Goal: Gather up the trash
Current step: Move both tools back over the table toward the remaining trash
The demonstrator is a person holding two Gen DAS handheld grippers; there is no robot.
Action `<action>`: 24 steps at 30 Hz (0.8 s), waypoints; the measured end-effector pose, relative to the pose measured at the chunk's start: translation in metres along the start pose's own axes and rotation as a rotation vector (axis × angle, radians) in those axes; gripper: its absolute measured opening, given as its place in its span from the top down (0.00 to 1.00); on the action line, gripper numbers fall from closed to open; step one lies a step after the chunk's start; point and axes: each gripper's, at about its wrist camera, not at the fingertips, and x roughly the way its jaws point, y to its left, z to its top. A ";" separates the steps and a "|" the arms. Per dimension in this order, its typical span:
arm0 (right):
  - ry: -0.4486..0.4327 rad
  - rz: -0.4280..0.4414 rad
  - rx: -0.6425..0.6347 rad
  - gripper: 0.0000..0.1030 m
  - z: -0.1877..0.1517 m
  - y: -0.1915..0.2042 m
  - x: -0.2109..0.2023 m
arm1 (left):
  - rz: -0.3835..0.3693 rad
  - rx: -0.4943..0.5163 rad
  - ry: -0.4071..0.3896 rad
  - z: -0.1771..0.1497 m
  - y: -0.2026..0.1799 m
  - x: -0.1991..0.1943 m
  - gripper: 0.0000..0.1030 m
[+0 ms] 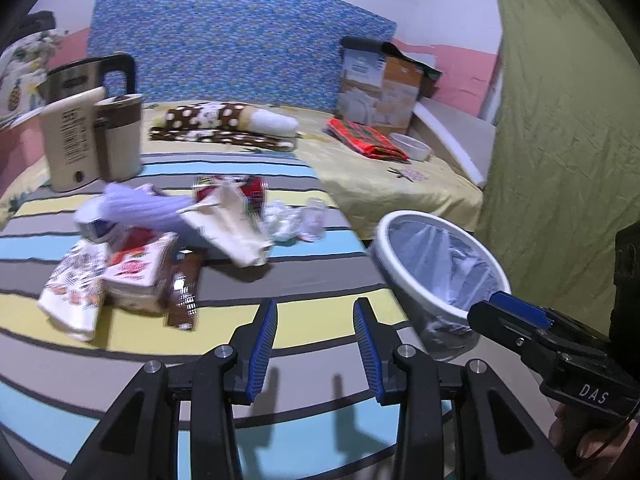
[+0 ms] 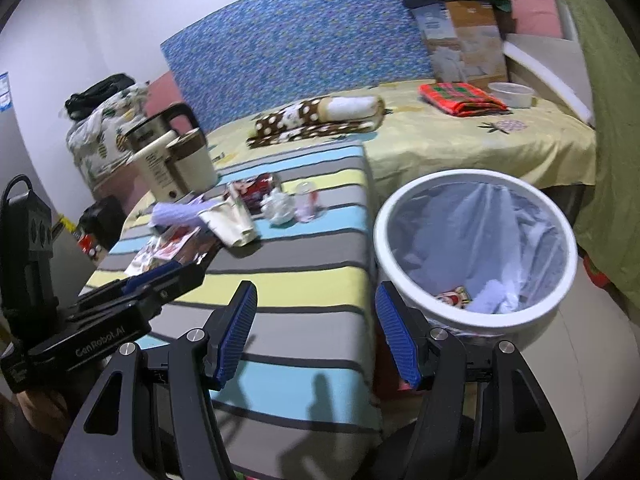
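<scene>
The left gripper [image 1: 316, 344] hangs over the striped cloth [image 1: 248, 284], its blue-padded jaws parted narrowly with nothing between them. The right gripper [image 2: 316, 332] straddles the edge of the same cloth, its jaws set wider and likewise empty, beside the white trash bin [image 2: 472, 320]. The bin stands just off the cloth's right edge, lined with a clear bag, with a small printed wrapper [image 2: 454, 295] lying at its bottom. The trash lies heaped on the far part of the cloth: a crushed paper cup [image 1: 236, 228], a purple wrapper [image 1: 140, 204], a red can [image 1: 252, 192], crumpled tissue [image 1: 284, 220], a small clear plastic bottle [image 1: 314, 218] and printed packets [image 1: 132, 276]. A beige kettle [image 1: 92, 140] stands behind the heap.
</scene>
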 end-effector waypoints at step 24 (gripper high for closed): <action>0.089 0.111 -0.094 0.38 0.008 0.048 0.047 | 0.305 -0.141 -0.048 -0.003 0.135 -0.018 0.62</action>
